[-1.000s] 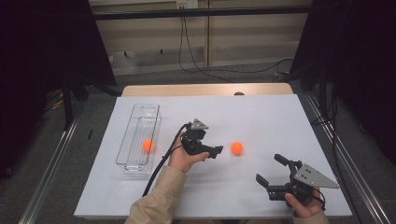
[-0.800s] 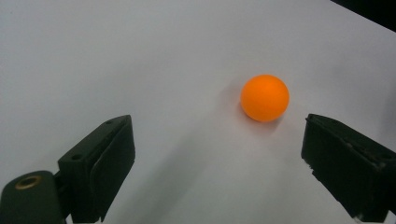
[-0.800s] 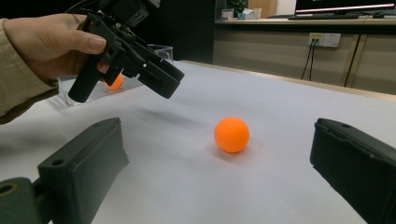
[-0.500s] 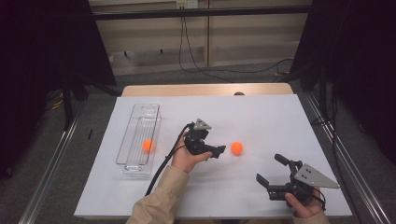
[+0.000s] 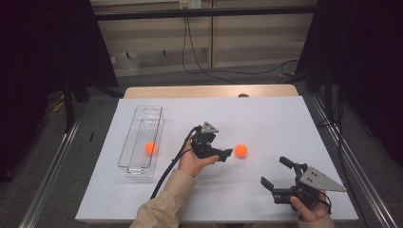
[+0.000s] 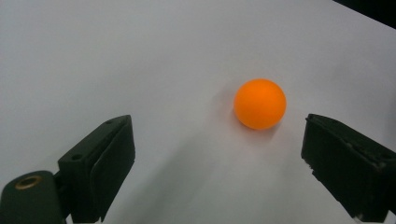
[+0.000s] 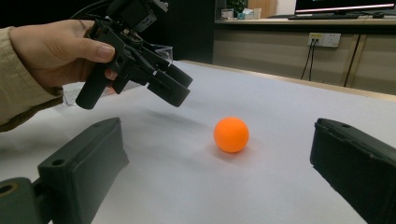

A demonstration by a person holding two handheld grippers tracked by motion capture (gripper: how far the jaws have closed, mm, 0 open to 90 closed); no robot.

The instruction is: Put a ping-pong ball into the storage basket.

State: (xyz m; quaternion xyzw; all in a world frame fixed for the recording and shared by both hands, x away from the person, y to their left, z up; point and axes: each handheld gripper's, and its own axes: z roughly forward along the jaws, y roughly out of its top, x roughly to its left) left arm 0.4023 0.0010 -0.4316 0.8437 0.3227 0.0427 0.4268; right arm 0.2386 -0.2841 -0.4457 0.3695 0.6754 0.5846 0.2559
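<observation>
Lying on bare white table sheet (image 5: 266,118), the orange ball (image 5: 241,150) has free surface on every side: wide white ground stretches beyond it to the far edge and to the right edge, and nothing stands between it and the near edge but the right gripper (image 5: 280,176). To the left, well apart from the ball, a clear plastic tray (image 5: 141,137) lies lengthwise near the left edge, with a second orange ball (image 5: 151,147) inside it. The left gripper (image 5: 225,154) is held above the sheet just left of the loose ball, tilted forward and down, the hand (image 5: 192,159) wrapped around its handle and a tan sleeve (image 5: 164,202) coming in from the near edge. Its jaws stand spread, and in the left gripper view the ball (image 6: 259,103) sits ahead of them, nearer the right jaw, touching neither. The right gripper rests low near the near right corner, jaws spread wide and pointing toward the ball (image 7: 231,134), nothing between them.
</observation>
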